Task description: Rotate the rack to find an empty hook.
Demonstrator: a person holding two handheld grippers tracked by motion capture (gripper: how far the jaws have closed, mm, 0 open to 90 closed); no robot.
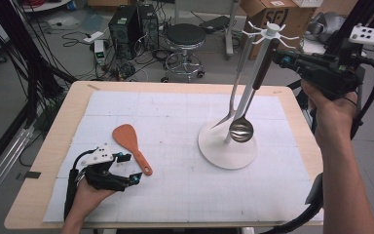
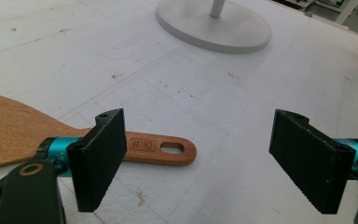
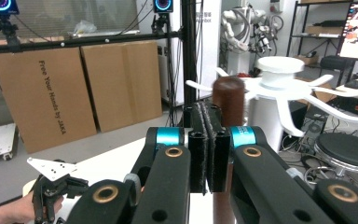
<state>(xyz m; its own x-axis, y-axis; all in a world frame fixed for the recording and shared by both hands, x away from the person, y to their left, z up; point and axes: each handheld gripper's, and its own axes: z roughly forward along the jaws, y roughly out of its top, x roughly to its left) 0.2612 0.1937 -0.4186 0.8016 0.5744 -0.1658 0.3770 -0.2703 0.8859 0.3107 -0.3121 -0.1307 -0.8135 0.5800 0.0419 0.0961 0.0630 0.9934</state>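
Up at the far right, the right gripper [image 1: 278,60] sits level with the top of the white rack [image 1: 271,30], its jaws pressed flat together with nothing visibly between them, right against the dark brown handle of the ladle [image 1: 242,128]. From the right gripper view that handle end [image 3: 229,95] stands just behind the closed jaw tips, beside the rack's white hooks [image 3: 307,100], and whether it truly hangs from a hook yet is hard to tell. The ladle's steel bowl dangles low over the round base [image 1: 227,146], and a fork [image 1: 231,105] is already hanging next to it, so two utensils look to be on or at the rack. Down at the near left, the left gripper [image 1: 126,168] rests on the white mat [image 1: 175,117] with its jaws wide apart, gripping nothing. The wooden spatula [image 1: 129,140] lies flat on the mat just beside it; in the left gripper view its handle [image 2: 161,149] with the hang hole runs behind the left-hand jaw, not yet between the two. My read: the ladle is nearly settled, and the spatula is the piece left, still to be picked up and carried across to a free hook.
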